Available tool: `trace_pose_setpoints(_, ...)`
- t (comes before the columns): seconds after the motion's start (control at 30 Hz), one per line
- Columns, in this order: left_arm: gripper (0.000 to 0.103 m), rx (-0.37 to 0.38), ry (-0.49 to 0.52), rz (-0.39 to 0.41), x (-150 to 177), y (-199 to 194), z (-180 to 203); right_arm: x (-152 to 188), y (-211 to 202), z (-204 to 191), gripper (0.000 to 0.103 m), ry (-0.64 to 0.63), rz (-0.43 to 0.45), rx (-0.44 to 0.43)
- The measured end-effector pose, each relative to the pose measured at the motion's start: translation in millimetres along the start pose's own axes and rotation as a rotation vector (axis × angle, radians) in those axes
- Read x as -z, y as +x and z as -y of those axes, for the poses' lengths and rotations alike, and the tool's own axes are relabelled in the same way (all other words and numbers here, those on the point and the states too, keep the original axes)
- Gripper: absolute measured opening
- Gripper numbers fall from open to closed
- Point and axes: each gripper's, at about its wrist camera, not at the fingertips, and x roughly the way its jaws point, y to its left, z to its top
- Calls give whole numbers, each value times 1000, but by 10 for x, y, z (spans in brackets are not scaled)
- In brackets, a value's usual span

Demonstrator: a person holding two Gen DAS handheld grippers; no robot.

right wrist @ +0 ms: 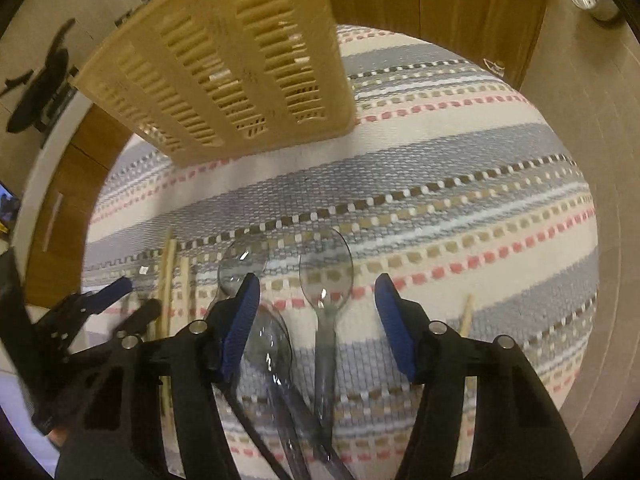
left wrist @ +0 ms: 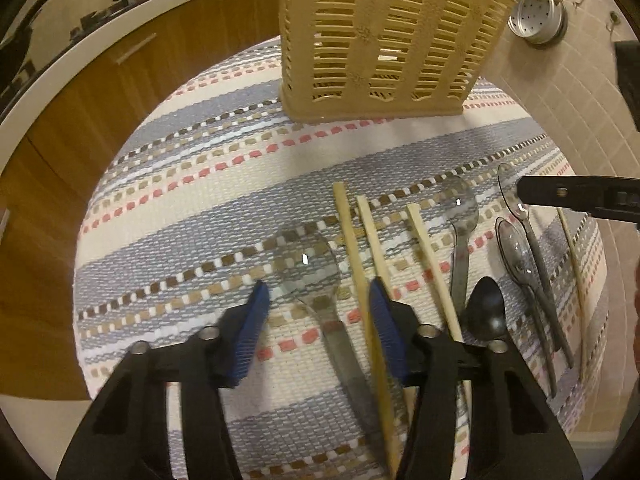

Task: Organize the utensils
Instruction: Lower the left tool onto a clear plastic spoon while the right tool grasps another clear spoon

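Note:
A beige slotted utensil caddy (left wrist: 384, 40) stands at the far side of a striped woven mat (left wrist: 200, 184); it also shows in the right wrist view (right wrist: 232, 60). My left gripper (left wrist: 318, 308) is open above a clear plastic spoon (left wrist: 312, 268), with a wooden chopstick (left wrist: 352, 248) by its right finger. More chopsticks (left wrist: 424, 248), clear spoons (left wrist: 462, 216) and a black spoon (left wrist: 486, 312) lie to the right. My right gripper (right wrist: 316, 304) is open over two clear spoons (right wrist: 326, 272), (right wrist: 268, 344). Its finger shows in the left wrist view (left wrist: 576, 194).
A metal strainer (left wrist: 538, 10) sits on the tiled floor at the back right. Wooden cabinets (left wrist: 100, 92) with a white counter run along the left. A single chopstick (right wrist: 466, 314) lies right of my right gripper.

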Motion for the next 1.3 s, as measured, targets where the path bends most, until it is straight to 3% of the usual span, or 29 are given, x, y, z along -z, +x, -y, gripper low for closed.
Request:
trace_pose_setpoints(0.03, 32, -3, 2, 2, 2, -7, -20, -6, 34, -15, 56, -5, -6, 2)
trace_pose_setpoints(0.13, 27, 54, -21, -6, -2, -31, -141, -20, 91, -37, 56, -7, -19, 9)
trace_pose_setpoints(0.27, 31, 71, 0, -17, 7, -47, -198, -51, 133, -51, 56, -1, -20, 6)
trace_pose_setpoints(0.43, 35, 164, -59, -7, -5, -100, -349, -49, 118, -51, 56, -2, -20, 3)
trace_pose_setpoints(0.73, 30, 21, 25, -32, 35, -88, -289, -6, 127, -58, 56, -26, -13, 1)
trace_pose_setpoints(1.0, 29, -9, 15, -37, -177, 31, -151, -5, 65, -8, 56, -18, -19, 4)
trace_pose_setpoints(1.13, 27, 56, -41, -32, -194, 18, -284, -17, 61, -15, 56, -35, -42, 1)
trace_pose_setpoints(1.3, 27, 150, -160, 48, -226, -119, -624, -75, 118, -23, 56, -47, -82, 8)
